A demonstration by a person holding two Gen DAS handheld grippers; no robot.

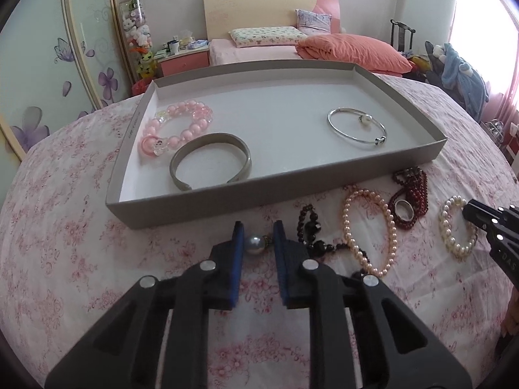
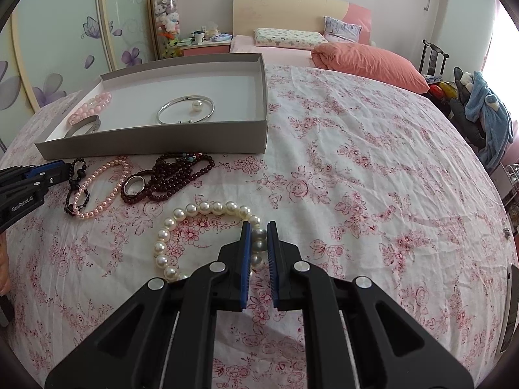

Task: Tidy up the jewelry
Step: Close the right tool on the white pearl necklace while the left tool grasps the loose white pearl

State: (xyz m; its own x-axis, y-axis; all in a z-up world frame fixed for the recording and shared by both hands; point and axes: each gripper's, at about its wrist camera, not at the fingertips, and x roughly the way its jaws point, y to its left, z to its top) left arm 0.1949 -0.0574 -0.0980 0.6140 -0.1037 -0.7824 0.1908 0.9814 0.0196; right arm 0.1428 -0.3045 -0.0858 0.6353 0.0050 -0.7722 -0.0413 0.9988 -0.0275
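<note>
Grey tray [image 1: 181,209] — taken as landmark, set on the flower-printed bench cloth [image 2: 356,168]. Inside it were recorded a pink bead bracelet [image 1: 176,128], a grey cuff bangle [image 1: 211,160] and a silver bangle with pearl [image 1: 356,126]. In front of the tray were laid a black bead strand [image 1: 311,227], a pink pearl strand [image 1: 369,227], dark red beads [image 1: 412,194] and a ring [image 1: 404,209]. Left hand-held gripper [image 1: 256,243] — jaws parted around a grey pearl pendant [image 1: 254,244], not pressed. Right hand-held gripper [image 2: 258,243] was found straddling the white pearl bracelet [image 2: 181,223]; whether it was clamped could not be told.
</note>
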